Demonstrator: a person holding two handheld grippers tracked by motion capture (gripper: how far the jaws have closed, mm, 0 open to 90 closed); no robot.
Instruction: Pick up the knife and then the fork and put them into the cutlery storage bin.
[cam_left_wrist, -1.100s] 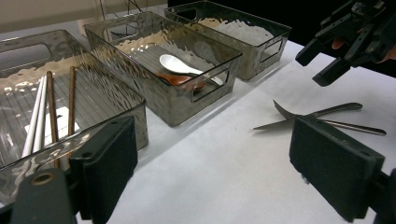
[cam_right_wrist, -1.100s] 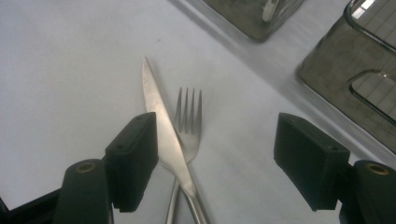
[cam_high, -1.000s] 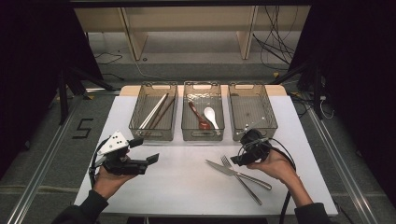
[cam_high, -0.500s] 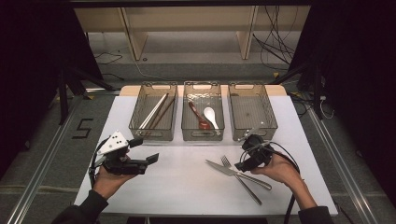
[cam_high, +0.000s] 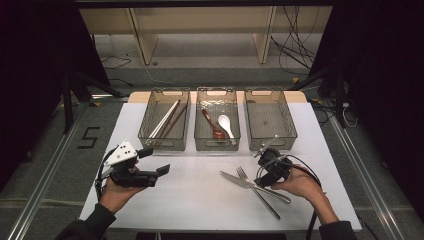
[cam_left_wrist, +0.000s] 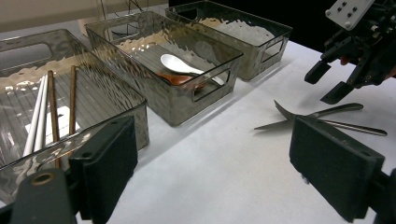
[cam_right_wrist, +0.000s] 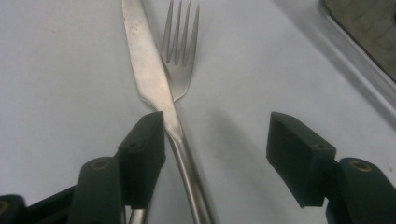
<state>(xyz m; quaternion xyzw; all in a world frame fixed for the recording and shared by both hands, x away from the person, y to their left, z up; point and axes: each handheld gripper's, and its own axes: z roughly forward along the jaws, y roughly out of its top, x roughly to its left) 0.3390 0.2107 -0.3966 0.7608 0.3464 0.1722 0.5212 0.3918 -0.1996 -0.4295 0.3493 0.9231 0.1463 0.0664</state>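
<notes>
Chopsticks (cam_high: 165, 120) and spoons (cam_high: 219, 126) are binned; beside the empty bin (cam_high: 270, 120), my right hand-held gripper (cam_right_wrist: 215, 149), jaws just closing yet ungripped, straddles knife (cam_right_wrist: 149, 79) and fork (cam_right_wrist: 180, 51).

we count: bins (cam_high: 165, 97) 3 | chopsticks (cam_high: 167, 120) 2 pairs (white, brown) | spoons (cam_high: 225, 124) 2 | knife (cam_high: 240, 181) 1 | fork (cam_high: 245, 175) 1
</notes>
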